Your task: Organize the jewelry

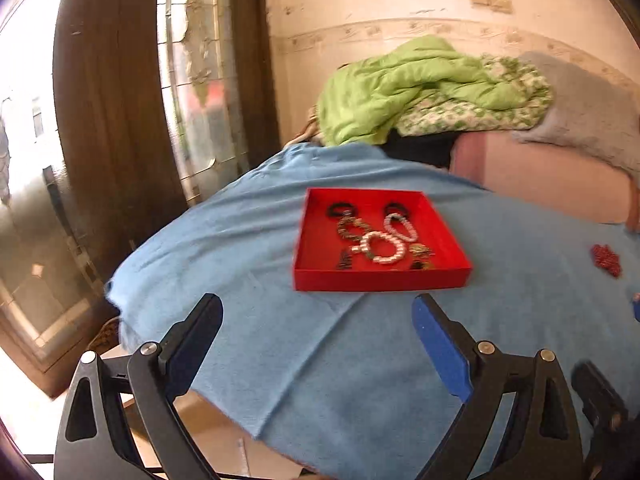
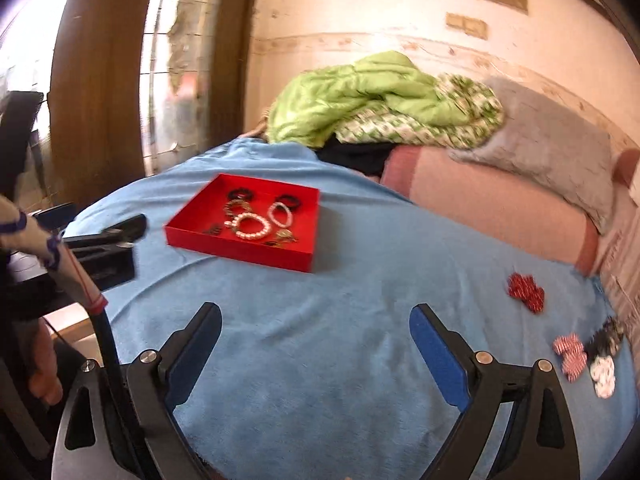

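A red tray (image 1: 380, 278) (image 2: 240, 250) sits on a blue cloth (image 1: 320, 360) (image 2: 320, 340). It holds white bead bracelets (image 1: 384, 248) (image 2: 250, 226), black rings and bronze pieces. A red beaded piece (image 1: 606, 260) (image 2: 526, 286) lies on the cloth to the right. A red-and-white piece (image 2: 570, 354) and a black-and-white piece (image 2: 604, 354) lie at the far right. My left gripper (image 1: 318, 312) is open and empty, just short of the tray; it also shows in the right wrist view (image 2: 120, 232). My right gripper (image 2: 316, 316) is open and empty over bare cloth.
A green blanket (image 1: 420, 88) (image 2: 360, 96) and a grey pillow (image 2: 552, 144) lie on a pink bed (image 2: 480, 200) behind the cloth. A wooden door frame (image 1: 112, 120) and glass stand at the left. The cloth's edge drops off at the lower left.
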A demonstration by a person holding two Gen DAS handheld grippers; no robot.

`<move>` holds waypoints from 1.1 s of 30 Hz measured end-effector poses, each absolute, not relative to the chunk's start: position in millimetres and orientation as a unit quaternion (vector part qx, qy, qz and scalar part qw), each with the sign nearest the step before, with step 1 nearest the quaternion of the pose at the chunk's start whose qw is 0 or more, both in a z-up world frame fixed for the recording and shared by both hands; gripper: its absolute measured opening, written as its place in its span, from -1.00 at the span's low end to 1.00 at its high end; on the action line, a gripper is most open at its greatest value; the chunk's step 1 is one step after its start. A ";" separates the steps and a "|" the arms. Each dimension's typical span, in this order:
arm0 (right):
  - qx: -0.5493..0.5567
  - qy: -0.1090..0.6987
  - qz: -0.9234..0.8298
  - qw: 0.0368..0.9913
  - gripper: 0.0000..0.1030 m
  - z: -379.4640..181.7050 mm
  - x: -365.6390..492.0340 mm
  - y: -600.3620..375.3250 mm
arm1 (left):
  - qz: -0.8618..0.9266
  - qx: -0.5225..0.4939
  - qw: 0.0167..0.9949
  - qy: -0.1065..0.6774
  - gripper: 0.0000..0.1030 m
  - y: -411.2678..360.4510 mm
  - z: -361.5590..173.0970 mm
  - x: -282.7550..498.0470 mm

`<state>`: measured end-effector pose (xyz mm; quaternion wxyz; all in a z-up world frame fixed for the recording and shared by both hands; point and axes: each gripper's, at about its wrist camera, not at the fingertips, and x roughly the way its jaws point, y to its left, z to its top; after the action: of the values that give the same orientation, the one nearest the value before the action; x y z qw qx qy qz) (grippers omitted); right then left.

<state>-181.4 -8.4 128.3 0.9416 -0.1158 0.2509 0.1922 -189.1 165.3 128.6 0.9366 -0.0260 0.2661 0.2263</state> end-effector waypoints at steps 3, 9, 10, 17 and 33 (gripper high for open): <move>-0.138 0.249 0.202 0.937 0.89 121.4 -182.9 -2.9 | 0.245 -0.055 0.938 0.238 0.84 170.9 128.0 -191.5; -0.128 0.267 0.208 0.932 0.89 109.5 -173.9 -6.4 | 0.259 -0.110 0.928 0.246 0.84 184.3 113.1 -184.3; -0.128 0.270 0.208 0.931 0.89 107.4 -172.0 -6.0 | 0.265 -0.113 0.926 0.244 0.84 187.2 112.2 -184.4; -0.106 0.297 0.209 0.926 0.89 97.7 -153.3 -8.1 | 0.265 -0.133 0.922 0.251 0.84 197.3 106.6 -178.8; -0.078 0.310 0.185 0.929 0.89 97.1 -142.4 -21.6 | 0.237 -0.098 0.933 0.254 0.84 178.6 105.6 -178.7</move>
<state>-142.4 -21.6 97.1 0.9295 -0.0778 0.3097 0.1847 -178.7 178.6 105.6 0.9326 -0.0979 0.2543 0.2366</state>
